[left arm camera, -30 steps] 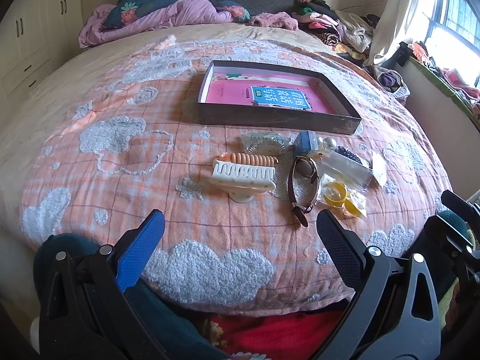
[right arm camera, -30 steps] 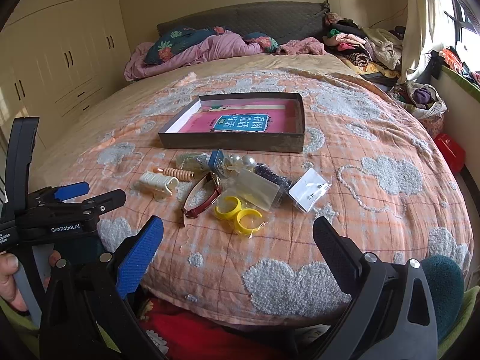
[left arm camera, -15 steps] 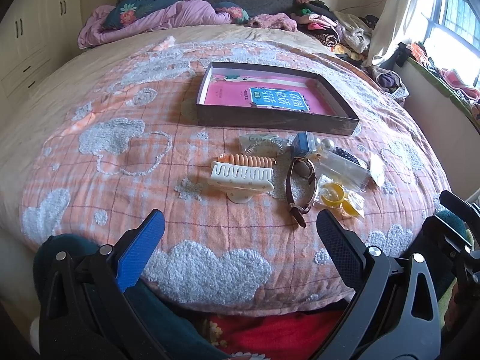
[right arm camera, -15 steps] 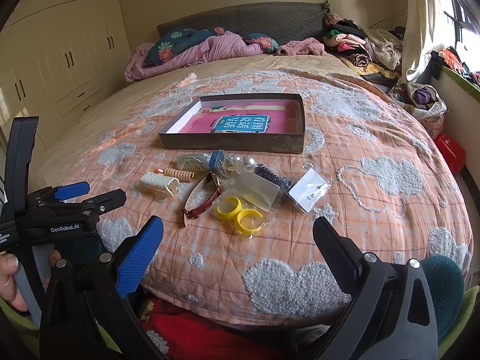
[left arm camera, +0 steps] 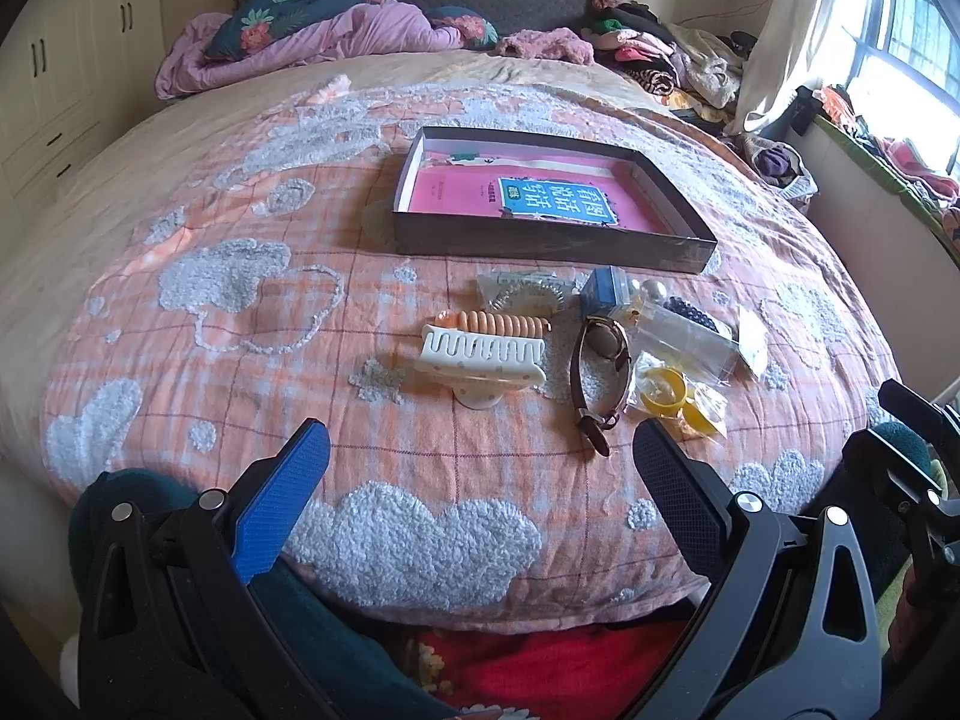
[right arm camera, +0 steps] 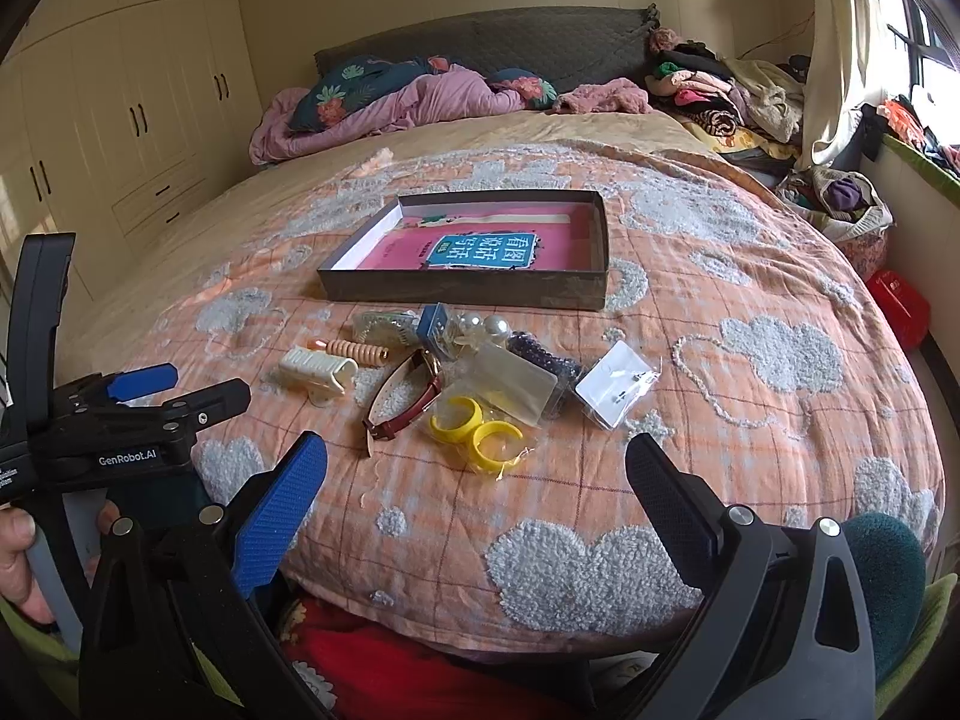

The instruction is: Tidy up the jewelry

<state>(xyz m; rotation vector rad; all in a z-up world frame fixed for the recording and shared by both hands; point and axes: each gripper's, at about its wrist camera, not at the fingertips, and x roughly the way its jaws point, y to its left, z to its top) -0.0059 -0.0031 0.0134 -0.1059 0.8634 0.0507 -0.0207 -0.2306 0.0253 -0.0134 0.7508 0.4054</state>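
A shallow dark box (left arm camera: 543, 249) (right arm camera: 462, 290) with a pink book inside lies on the bed. In front of it sits a cluster: a cream hair claw (left arm camera: 480, 355) (right arm camera: 317, 371), an orange spiral tie (left arm camera: 498, 322), a brown-strap watch (left arm camera: 594, 378) (right arm camera: 405, 405), two yellow rings in a clear bag (left arm camera: 678, 401) (right arm camera: 480, 429), pearls and dark beads (right arm camera: 528, 348), and an earring card (right arm camera: 618, 393). My left gripper (left arm camera: 480, 468) hangs open near the bed's front edge, short of the claw. My right gripper (right arm camera: 477, 474) is open too, just short of the yellow rings.
The cluster rests on an orange blanket with grey fluffy clouds (left arm camera: 414, 534). Pillows and a purple duvet (right arm camera: 390, 102) lie at the headboard, with piled clothes (right arm camera: 720, 96) at the right. Wardrobes (right arm camera: 120, 120) line the left wall. A hand (right arm camera: 18, 558) holds the left gripper's handle.
The left wrist view has shifted slightly, so the jewelry sits a little lower and left in frame. Both grippers stay open; nothing on the bed has moved.
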